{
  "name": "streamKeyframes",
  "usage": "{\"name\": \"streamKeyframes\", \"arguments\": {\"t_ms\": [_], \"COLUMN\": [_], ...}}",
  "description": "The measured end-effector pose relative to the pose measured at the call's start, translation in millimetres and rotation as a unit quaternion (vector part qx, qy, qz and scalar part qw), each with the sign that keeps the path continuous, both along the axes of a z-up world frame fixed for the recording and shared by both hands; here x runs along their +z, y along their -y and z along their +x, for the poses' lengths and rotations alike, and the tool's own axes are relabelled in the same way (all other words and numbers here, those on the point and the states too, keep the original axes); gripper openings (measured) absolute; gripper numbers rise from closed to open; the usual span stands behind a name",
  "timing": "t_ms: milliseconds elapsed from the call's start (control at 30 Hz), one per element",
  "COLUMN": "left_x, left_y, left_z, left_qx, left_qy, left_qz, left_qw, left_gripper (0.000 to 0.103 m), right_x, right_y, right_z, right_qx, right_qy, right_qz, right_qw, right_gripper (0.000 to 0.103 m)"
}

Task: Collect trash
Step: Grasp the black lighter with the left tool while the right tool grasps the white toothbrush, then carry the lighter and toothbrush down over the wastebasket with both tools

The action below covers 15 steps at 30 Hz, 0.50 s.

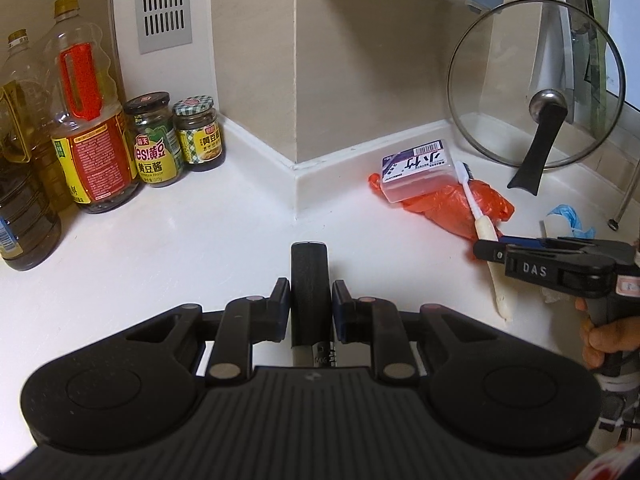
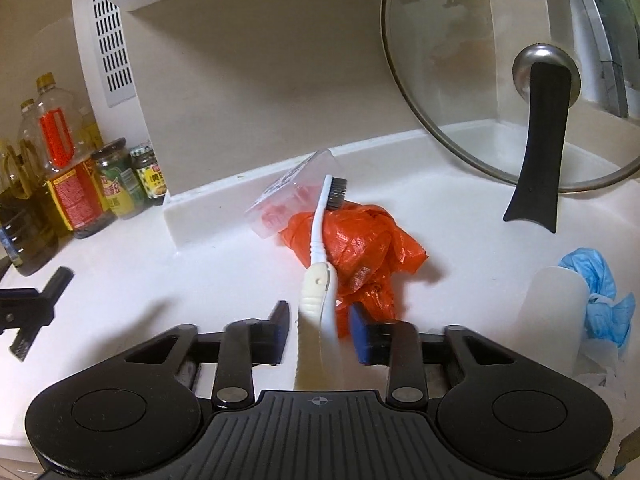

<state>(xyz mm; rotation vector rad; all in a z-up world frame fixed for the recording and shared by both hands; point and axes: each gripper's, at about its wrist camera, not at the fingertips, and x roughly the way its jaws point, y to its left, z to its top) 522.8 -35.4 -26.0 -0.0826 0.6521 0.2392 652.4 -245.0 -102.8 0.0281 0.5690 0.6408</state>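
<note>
A white toothbrush (image 2: 318,240) with dark bristles lies across a crumpled orange plastic bag (image 2: 364,240) on the white counter (image 2: 160,280). My right gripper (image 2: 318,330) straddles its cream handle, with a narrow gap showing at each pad, so it is open. A clear labelled plastic box (image 2: 288,196) rests behind the bag. In the left wrist view, my left gripper (image 1: 311,294) is shut on a black ribbed stick (image 1: 310,264) standing upright between its pads. The right gripper (image 1: 490,249), the toothbrush (image 1: 474,204) and the bag (image 1: 448,208) sit to its right.
A glass pot lid (image 2: 500,80) with a black handle leans on the wall at the back right. Oil bottles (image 1: 88,128) and sauce jars (image 1: 154,140) stand at the left corner. Crumpled blue plastic (image 2: 600,292) and a white cup-like thing (image 2: 556,312) lie at the right.
</note>
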Motion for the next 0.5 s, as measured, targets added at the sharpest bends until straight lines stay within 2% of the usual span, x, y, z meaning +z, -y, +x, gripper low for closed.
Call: {"name": "streamKeyframes", "arguments": {"t_ms": [200, 500], "left_x": [2.4, 15.2], "left_y": [0.8, -0.7], "left_z": [-13.9, -47.3], "left_qx": [0.002, 0.005], "left_qy": [0.002, 0.018], "left_qz": [-0.001, -0.008], "left_qw": [1.0, 0.9998], "left_gripper": [0.019, 0.019], "right_x": [5.6, 38.7], "right_y": [4.8, 19.2], "right_z": [-4.4, -31.7], "right_qx": [-0.017, -0.032], "right_qy": [0.009, 0.036], "right_qz": [0.02, 0.051], "right_qw": [1.0, 0.998], "right_gripper": [0.021, 0.021]}}
